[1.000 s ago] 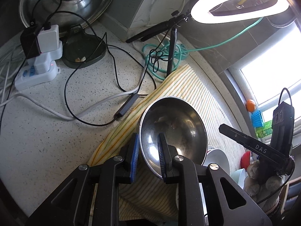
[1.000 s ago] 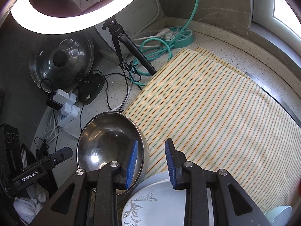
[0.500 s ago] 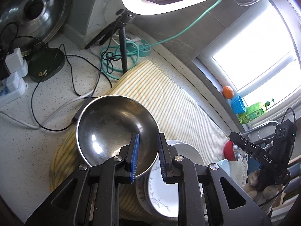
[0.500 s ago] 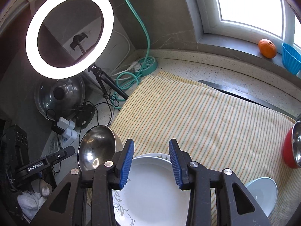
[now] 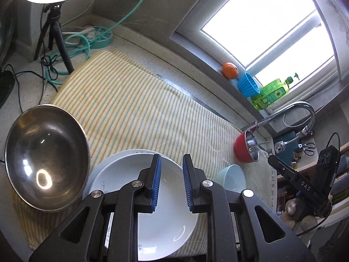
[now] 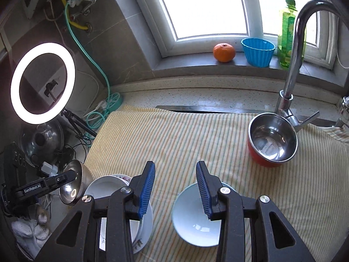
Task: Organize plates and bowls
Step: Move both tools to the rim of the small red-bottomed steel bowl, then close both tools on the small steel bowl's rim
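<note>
left wrist view: the left gripper (image 5: 170, 182) is seen spread apart and empty above a stack of white round plates (image 5: 165, 207) laid on a yellow striped cloth (image 5: 141, 109), a large polished steel bowl (image 5: 45, 166) tilted against the stack's left edge.

right wrist view: the right gripper (image 6: 175, 188) is seen spread wide, nothing pinched, over a pale blue ceramic bowl (image 6: 194, 222); a red steel-lined bowl (image 6: 271, 140) is set near a chrome tap (image 6: 294, 50).
</note>
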`<action>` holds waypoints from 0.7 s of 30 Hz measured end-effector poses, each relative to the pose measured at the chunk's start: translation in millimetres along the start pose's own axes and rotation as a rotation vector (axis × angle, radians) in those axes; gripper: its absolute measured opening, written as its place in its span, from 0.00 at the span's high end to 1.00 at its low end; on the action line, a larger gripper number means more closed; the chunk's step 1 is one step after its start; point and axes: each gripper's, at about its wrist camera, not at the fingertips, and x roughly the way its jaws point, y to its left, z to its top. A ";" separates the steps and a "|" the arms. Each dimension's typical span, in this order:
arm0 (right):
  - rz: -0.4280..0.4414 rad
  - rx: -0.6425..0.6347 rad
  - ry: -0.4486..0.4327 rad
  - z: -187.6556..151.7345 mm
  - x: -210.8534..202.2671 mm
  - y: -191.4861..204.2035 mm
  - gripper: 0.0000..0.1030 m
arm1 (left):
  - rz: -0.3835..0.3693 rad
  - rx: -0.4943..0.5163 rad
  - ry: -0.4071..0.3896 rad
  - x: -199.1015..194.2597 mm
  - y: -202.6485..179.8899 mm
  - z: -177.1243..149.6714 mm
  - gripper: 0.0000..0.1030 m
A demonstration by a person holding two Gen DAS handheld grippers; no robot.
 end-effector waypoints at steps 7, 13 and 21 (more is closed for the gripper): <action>-0.067 0.122 -0.034 -3.8 -15.1 -63.8 0.66 | -0.046 0.088 0.049 29.4 -50.5 4.7 0.82; -0.125 0.183 -0.058 -4.1 -18.8 -107.5 0.66 | -0.081 0.143 0.081 55.8 -90.6 11.7 0.82; -0.151 0.225 -0.050 1.9 -6.7 -152.1 0.66 | -0.104 0.208 0.130 99.7 -139.5 18.7 0.82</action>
